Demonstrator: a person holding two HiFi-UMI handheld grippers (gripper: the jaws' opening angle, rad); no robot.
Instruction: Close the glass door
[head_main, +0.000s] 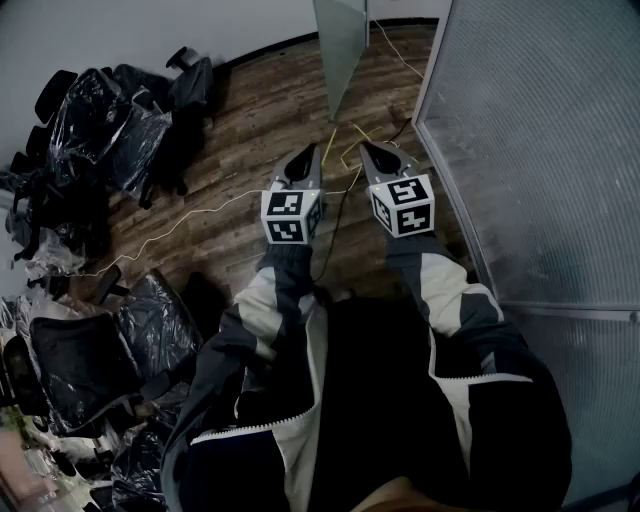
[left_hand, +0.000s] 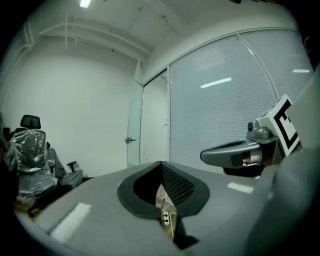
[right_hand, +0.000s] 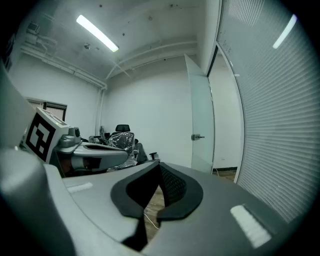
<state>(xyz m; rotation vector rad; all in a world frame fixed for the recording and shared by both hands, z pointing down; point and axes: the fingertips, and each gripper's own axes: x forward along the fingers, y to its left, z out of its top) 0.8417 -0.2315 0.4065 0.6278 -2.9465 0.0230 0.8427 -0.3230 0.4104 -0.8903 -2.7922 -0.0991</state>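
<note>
The glass door (head_main: 340, 45) stands open ahead of me, swung away from the frosted glass wall (head_main: 540, 150). In the left gripper view the door (left_hand: 134, 125) shows its handle (left_hand: 130, 140). In the right gripper view the door (right_hand: 200, 120) shows its handle (right_hand: 197, 136) too. My left gripper (head_main: 307, 152) and right gripper (head_main: 370, 148) are held side by side over the floor, well short of the door. Both are shut with nothing between the pads: the left gripper (left_hand: 161, 164) and the right gripper (right_hand: 159, 164) each have their tips together. Each shows up in the other's view.
Several office chairs wrapped in plastic (head_main: 110, 120) crowd the left side, with more of them (head_main: 90, 370) near my left leg. Thin cables (head_main: 200, 212) trail across the wooden floor (head_main: 250, 130) toward the door. The frosted wall runs close along my right.
</note>
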